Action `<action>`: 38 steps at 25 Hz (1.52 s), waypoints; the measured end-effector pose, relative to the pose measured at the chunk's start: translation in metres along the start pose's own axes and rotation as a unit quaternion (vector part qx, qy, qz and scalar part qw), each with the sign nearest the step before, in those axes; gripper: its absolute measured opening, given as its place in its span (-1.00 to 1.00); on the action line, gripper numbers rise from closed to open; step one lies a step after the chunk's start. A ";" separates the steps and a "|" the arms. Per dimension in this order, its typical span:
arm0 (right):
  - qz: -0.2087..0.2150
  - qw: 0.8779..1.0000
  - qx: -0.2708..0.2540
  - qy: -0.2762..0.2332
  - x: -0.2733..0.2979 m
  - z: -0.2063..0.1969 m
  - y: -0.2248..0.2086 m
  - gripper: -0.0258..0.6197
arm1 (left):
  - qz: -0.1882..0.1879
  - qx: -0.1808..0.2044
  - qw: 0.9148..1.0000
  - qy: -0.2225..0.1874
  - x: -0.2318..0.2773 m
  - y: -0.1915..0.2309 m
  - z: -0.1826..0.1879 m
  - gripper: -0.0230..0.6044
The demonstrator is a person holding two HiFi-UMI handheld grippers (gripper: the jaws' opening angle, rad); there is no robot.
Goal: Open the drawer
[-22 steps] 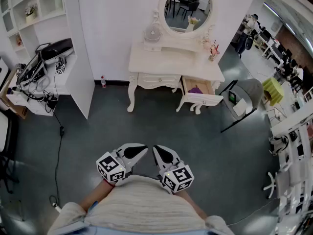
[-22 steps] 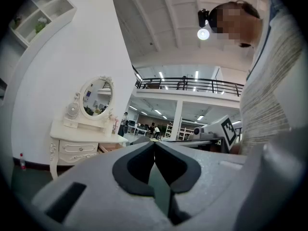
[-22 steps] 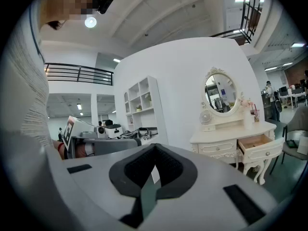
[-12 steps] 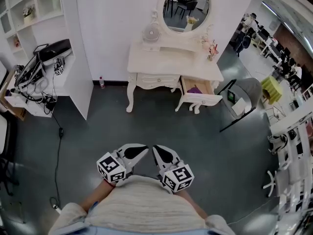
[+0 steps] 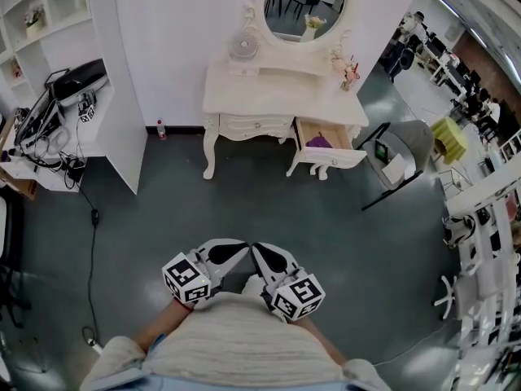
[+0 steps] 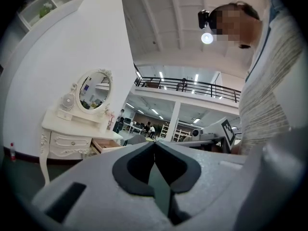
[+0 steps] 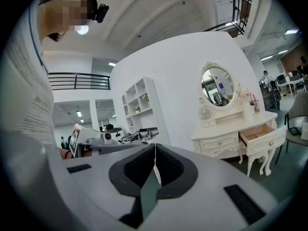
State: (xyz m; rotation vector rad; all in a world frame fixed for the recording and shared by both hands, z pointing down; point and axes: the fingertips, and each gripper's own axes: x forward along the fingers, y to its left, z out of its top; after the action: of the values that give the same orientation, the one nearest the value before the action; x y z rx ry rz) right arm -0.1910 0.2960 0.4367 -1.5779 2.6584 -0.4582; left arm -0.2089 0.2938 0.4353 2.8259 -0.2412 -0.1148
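Closest to the camera, a person's ribbed pale jumper [image 5: 236, 349] fills the bottom of the head view. Just ahead of it the two tools are held side by side and low over the dark grey floor [image 5: 244, 210], their tips nearly meeting. The left hand-held gripper [image 5: 232, 251] has its jaws pressed together with nothing between them, which its own view [image 6: 155, 144] confirms. The right hand-held gripper [image 5: 264, 252] is likewise closed and empty, its jaws meeting in a thin line [image 7: 155, 147].

A black cable [image 5: 91, 243] trails across the floor on the left. Further off on that side stands a white shelf unit [image 5: 106, 96] with a ledge carrying a tangle of wires and a black device [image 5: 77, 80].

Well apart from both tools, against the far white wall, stands a white table [image 5: 277, 96] with curved legs. The drawer [image 5: 327, 147] is on its right side and stands pulled out, with something purple [image 5: 319, 142] lying inside. The drawer also shows in the left gripper view [image 6: 106, 145] and the right gripper view [image 7: 262, 134]. On the table top sit a small fan [image 5: 242, 47], flowers [image 5: 346, 72] and an oval mirror [image 5: 305, 2]. A grey chair [image 5: 403, 157] stands just right of the table, and a small bottle [image 5: 160, 129] stands on the floor by the wall.
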 end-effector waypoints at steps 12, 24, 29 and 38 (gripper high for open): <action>0.006 1.000 -0.007 -0.006 0.047 0.047 -0.139 -0.89 | 0.019 -0.009 1.000 0.012 0.110 0.087 0.012 -0.88; 0.027 1.000 -0.008 0.003 0.085 0.098 -0.282 -0.89 | 0.054 -0.017 0.998 0.009 0.238 0.173 0.038 -0.88; 0.043 0.999 -0.015 0.005 0.090 0.107 -0.327 -0.89 | 0.086 -0.002 0.996 -0.003 0.279 0.198 0.045 -0.88; 0.056 0.998 -0.014 0.026 0.118 0.096 -0.376 -0.89 | 0.133 -0.022 0.991 -0.019 0.306 0.242 0.036 -0.88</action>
State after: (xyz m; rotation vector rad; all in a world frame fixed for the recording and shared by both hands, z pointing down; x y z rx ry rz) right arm 0.0885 0.0038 0.4578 -1.4336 2.7854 -0.4654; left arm 0.0510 0.0013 0.4587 2.7205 -0.6118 -0.1135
